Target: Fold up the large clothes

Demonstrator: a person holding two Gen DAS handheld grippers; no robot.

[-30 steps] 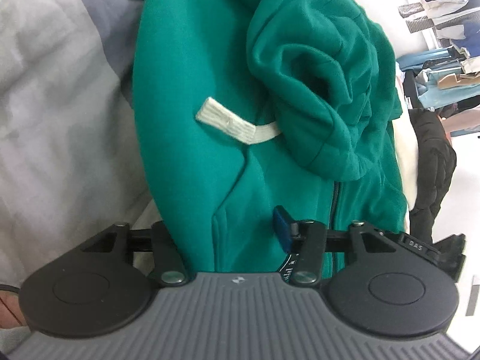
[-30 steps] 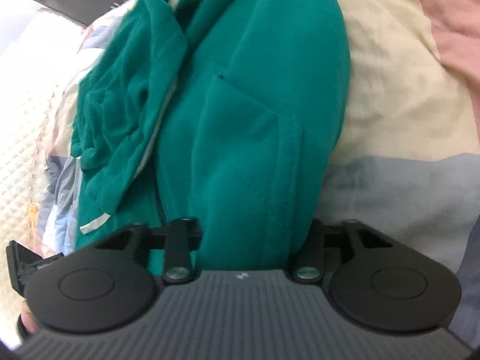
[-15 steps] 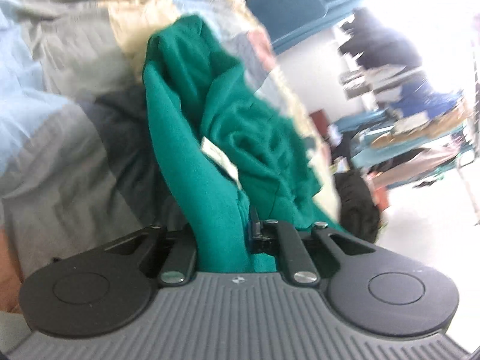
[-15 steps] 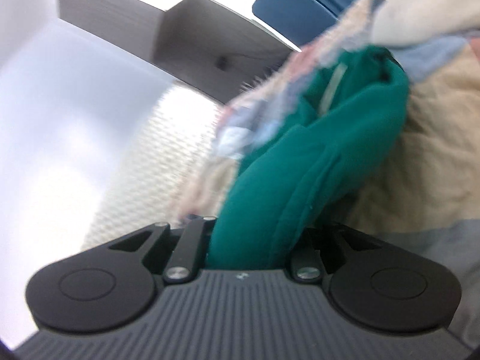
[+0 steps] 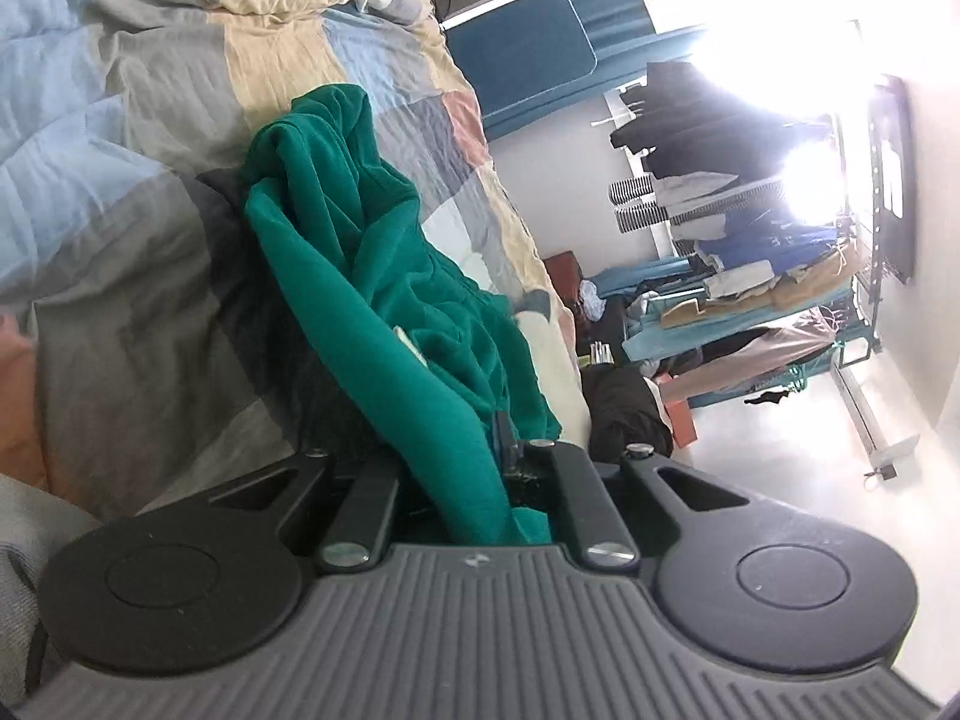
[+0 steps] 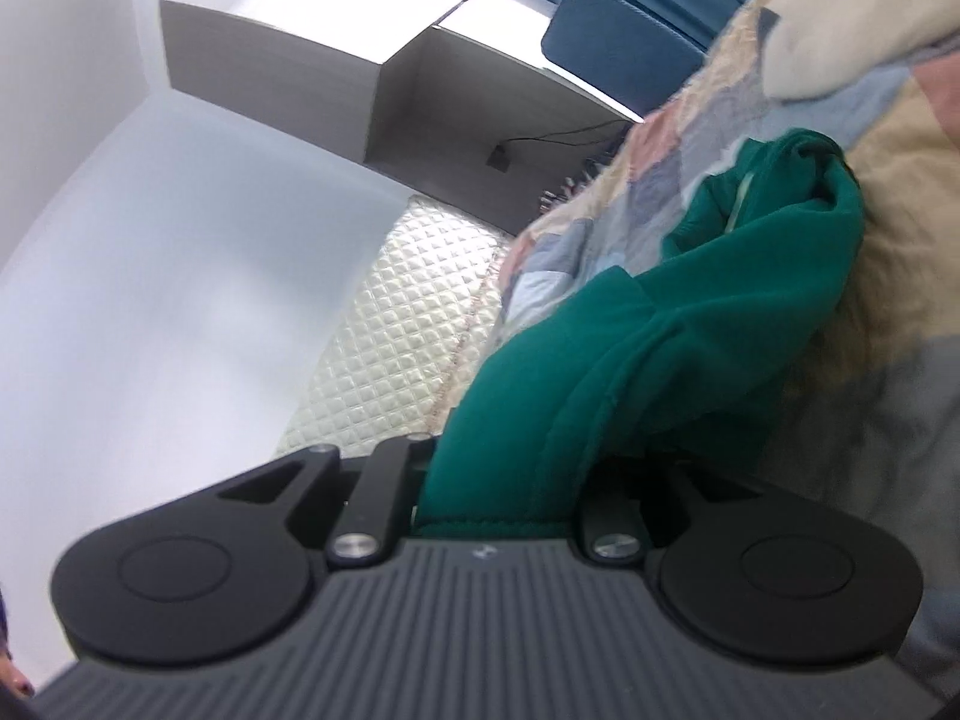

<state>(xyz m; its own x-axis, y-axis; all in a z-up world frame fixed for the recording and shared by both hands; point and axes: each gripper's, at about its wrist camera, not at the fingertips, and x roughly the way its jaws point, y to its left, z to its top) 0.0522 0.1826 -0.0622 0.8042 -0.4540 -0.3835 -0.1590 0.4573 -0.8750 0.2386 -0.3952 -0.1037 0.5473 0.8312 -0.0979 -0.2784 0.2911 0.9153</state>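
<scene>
A green zip hoodie hangs stretched from both grippers above a patchwork quilt on a bed. My left gripper is shut on its hem edge beside the zipper; the cloth runs up and away from the jaws, with a white drawstring tip showing. My right gripper is shut on the other part of the hoodie, whose far end still rests bunched on the quilt. The fingertips are hidden by the fabric.
A quilted white headboard and grey wall cabinets stand beyond the bed in the right wrist view. In the left wrist view, a clothes rack with piled garments, a black jacket on the floor and a blue curtain lie past the bed's edge.
Both grippers have lifted and tilted, raising the hoodie's gripped edge off the quilt. The views swung from looking down at the flat garment to looking across the bed and room.
</scene>
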